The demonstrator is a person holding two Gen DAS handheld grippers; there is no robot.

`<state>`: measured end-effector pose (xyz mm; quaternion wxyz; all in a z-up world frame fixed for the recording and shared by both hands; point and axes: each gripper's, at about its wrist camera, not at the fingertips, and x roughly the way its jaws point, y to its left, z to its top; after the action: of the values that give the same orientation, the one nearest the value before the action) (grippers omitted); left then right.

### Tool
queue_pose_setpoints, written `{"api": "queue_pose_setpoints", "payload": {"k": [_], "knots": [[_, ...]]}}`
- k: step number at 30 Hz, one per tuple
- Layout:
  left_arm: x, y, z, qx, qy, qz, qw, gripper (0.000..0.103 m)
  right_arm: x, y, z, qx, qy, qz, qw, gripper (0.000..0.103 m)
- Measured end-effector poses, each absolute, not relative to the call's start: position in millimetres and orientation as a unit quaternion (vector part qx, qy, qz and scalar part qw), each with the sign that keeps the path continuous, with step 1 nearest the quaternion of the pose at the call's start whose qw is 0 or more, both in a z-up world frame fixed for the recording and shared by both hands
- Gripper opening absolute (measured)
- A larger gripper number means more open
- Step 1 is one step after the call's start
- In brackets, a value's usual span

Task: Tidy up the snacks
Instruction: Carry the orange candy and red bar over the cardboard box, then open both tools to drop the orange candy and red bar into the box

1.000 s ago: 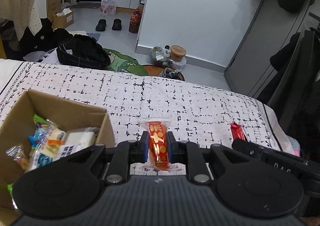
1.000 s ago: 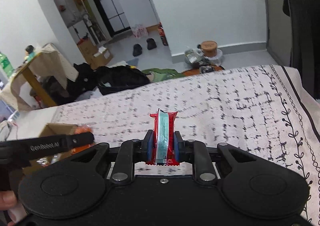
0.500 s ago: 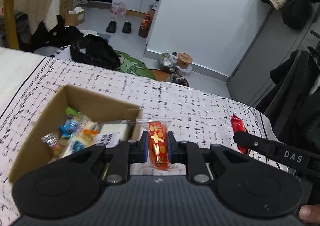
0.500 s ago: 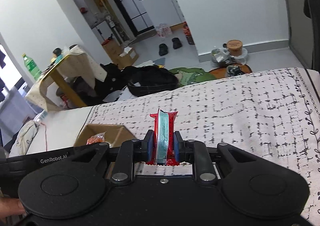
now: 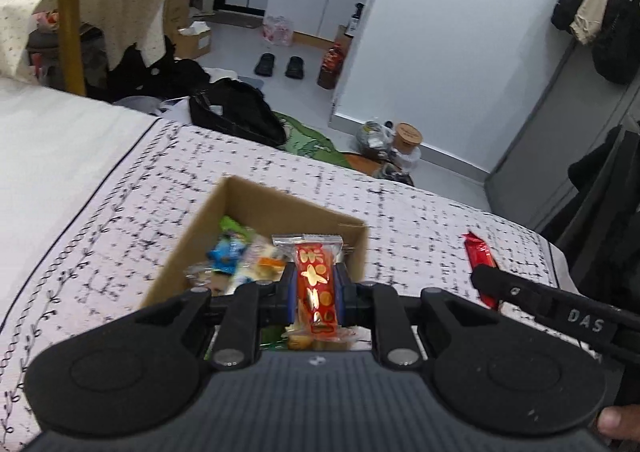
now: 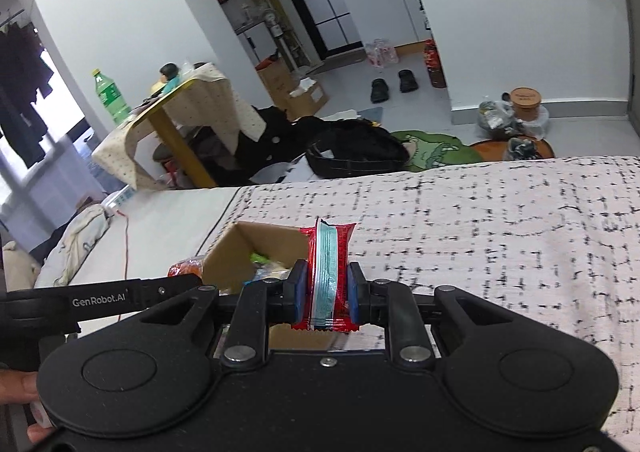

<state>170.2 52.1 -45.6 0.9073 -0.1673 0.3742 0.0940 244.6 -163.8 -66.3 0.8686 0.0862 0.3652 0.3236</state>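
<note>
My left gripper (image 5: 316,288) is shut on an orange-red snack packet with gold flowers (image 5: 316,284) and hangs over the near right part of an open cardboard box (image 5: 240,199) that holds several wrapped snacks (image 5: 236,256). My right gripper (image 6: 327,288) is shut on a red snack bar with a pale blue seam (image 6: 328,276), held edge-up just right of the same box (image 6: 256,240). In the left wrist view that red bar (image 5: 480,258) shows at the right, with the right gripper's side arm (image 5: 560,312) below it. The left gripper's side arm (image 6: 100,298) crosses the right wrist view at the left.
The box stands on a bed with a white cover printed in black crosses (image 6: 500,232). Beyond the bed's far edge lie a black bag (image 5: 236,111), a green rug (image 6: 432,147), a covered side table (image 6: 180,107) and a grey wall (image 5: 420,31). Dark coats (image 5: 608,187) hang at the right.
Both grippers have moved left and risen a little with their snacks. The left one went from beside the box's right wall to above the box; the box has come into view under the right one.
</note>
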Motion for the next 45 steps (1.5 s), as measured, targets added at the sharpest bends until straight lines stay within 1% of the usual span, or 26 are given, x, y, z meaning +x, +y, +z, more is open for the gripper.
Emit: {"api": "queue_pose_setpoints", "payload": {"k": [11, 24, 29, 30, 31, 33, 36, 38, 41, 42, 44, 45], "knots": [[150, 96, -65, -0.177, 0.393, 0.138, 0.892, 0.017, 232, -126, -68, 0.064, 0.376, 0.363, 0.850, 0.020], [157, 111, -70, -0.164, 0.398, 0.147, 0.891, 0.018, 226, -97, -70, 0.058, 0.386, 0.390, 0.834, 0.020], [155, 116, -68, -0.170, 0.396, 0.148, 0.890, 0.021, 227, -92, -72, 0.067, 0.392, 0.396, 0.828, 0.021], [155, 117, -67, -0.171, 0.397, 0.148, 0.890, 0.021, 228, -91, -72, 0.070, 0.394, 0.398, 0.825, 0.022], [154, 117, -66, -0.173, 0.396, 0.148, 0.890, 0.022, 228, -90, -73, 0.075, 0.397, 0.401, 0.822, 0.027], [153, 118, -65, -0.176, 0.394, 0.147, 0.890, 0.024, 228, -90, -73, 0.081, 0.398, 0.404, 0.819, 0.032], [151, 117, -63, -0.175, 0.391, 0.147, 0.892, 0.031, 228, -92, -72, 0.084, 0.398, 0.402, 0.820, 0.034], [150, 116, -61, -0.173, 0.389, 0.149, 0.893, 0.042, 228, -95, -71, 0.088, 0.399, 0.397, 0.822, 0.034], [148, 114, -60, -0.172, 0.387, 0.150, 0.893, 0.052, 229, -102, -71, 0.093, 0.398, 0.390, 0.825, 0.036], [147, 113, -59, -0.171, 0.388, 0.149, 0.893, 0.053, 229, -105, -71, 0.095, 0.398, 0.388, 0.826, 0.037], [148, 111, -59, -0.168, 0.390, 0.147, 0.893, 0.063, 228, -111, -72, 0.098, 0.400, 0.381, 0.828, 0.041], [148, 110, -59, -0.167, 0.391, 0.148, 0.893, 0.065, 229, -114, -72, 0.098, 0.402, 0.379, 0.828, 0.042]]}}
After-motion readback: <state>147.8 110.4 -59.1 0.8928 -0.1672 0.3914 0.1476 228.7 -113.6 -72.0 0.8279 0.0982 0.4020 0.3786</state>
